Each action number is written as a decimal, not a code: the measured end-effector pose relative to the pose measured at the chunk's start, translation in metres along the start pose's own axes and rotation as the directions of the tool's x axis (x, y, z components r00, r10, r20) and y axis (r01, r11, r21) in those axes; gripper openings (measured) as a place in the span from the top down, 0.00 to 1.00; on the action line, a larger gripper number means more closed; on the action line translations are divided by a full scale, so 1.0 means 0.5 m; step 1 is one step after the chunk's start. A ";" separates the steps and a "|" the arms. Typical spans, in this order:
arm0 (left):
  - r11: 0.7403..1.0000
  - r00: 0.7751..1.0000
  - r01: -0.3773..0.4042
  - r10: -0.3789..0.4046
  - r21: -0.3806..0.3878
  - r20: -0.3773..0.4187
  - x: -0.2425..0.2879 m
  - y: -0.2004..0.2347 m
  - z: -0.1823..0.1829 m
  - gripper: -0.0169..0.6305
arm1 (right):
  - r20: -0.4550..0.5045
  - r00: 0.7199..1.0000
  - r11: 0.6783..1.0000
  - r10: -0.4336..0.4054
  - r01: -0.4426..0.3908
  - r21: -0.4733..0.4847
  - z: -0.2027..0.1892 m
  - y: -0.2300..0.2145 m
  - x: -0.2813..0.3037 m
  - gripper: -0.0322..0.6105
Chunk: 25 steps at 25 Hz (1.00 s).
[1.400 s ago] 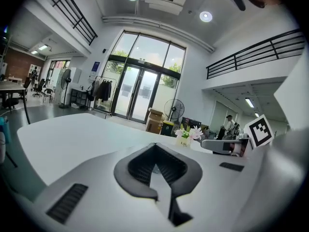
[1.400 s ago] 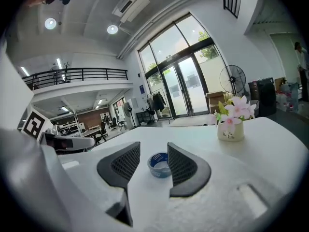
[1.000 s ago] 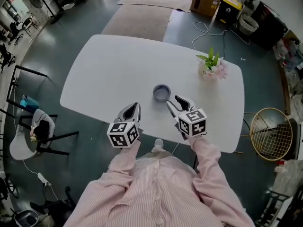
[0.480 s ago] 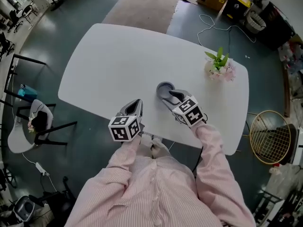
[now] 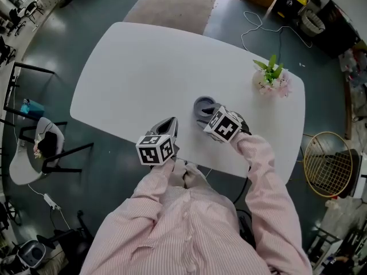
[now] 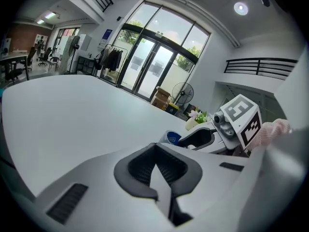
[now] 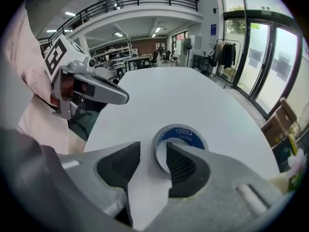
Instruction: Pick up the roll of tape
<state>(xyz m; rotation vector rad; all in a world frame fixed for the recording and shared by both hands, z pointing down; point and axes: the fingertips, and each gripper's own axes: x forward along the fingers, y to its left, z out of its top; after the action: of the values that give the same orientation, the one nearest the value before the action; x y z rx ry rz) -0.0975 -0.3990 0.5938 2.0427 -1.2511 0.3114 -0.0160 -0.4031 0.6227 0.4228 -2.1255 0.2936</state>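
The roll of tape (image 5: 202,104), grey with a blue core, lies flat on the white table (image 5: 143,67). My right gripper (image 5: 207,112) is at the roll and open. In the right gripper view the tape (image 7: 186,133) sits right at my right gripper (image 7: 152,152): one pad (image 7: 120,166) is outside the roll's near wall, the other over its hole. My left gripper (image 5: 169,125) hovers near the table's front edge, left of the roll, shut and empty. The left gripper view shows its own left gripper (image 6: 155,151), the tape (image 6: 172,137) and the right gripper (image 6: 200,139).
A small pot of flowers (image 5: 269,79) stands at the table's back right. On the floor are a chair (image 5: 40,148) to the left and a wire basket (image 5: 327,165) to the right. The table's front edge runs just under both grippers.
My right gripper has moved forward and to the left, from short of the roll to straddling its near wall. The left gripper has hardly moved.
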 end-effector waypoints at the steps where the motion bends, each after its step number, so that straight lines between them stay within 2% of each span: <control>1: 1.000 1.000 -0.001 0.001 -0.002 -0.002 0.001 0.001 -0.002 0.97 | -0.031 0.999 1.000 0.007 -0.008 -0.020 -0.003 0.001 0.006 0.70; 5: 1.000 1.000 -0.010 0.010 -0.011 -0.002 0.000 0.008 -0.005 0.97 | -0.151 0.988 0.995 0.023 -0.037 -0.089 -0.012 0.008 0.027 0.71; 12: 0.999 1.000 -0.028 0.028 -0.025 0.002 -0.006 0.023 -0.005 0.97 | -0.256 0.967 0.987 0.008 -0.049 -0.155 -0.020 0.011 0.054 0.75; 15: 0.999 0.999 -0.035 0.035 -0.030 0.005 -0.009 0.031 -0.003 0.97 | -0.277 0.960 0.982 -0.022 -0.031 -0.186 -0.022 0.003 0.058 0.86; 25: 0.999 0.999 -0.030 0.031 -0.020 0.011 -0.007 0.030 0.009 0.97 | -0.283 0.959 0.980 -0.014 -0.043 -0.194 -0.025 0.006 0.055 0.87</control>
<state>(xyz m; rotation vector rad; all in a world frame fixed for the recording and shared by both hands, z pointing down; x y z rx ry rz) -0.1127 -0.4040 0.5956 2.0132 -1.2885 0.3010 -0.0218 -0.4009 0.6523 0.2323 -1.8552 0.1376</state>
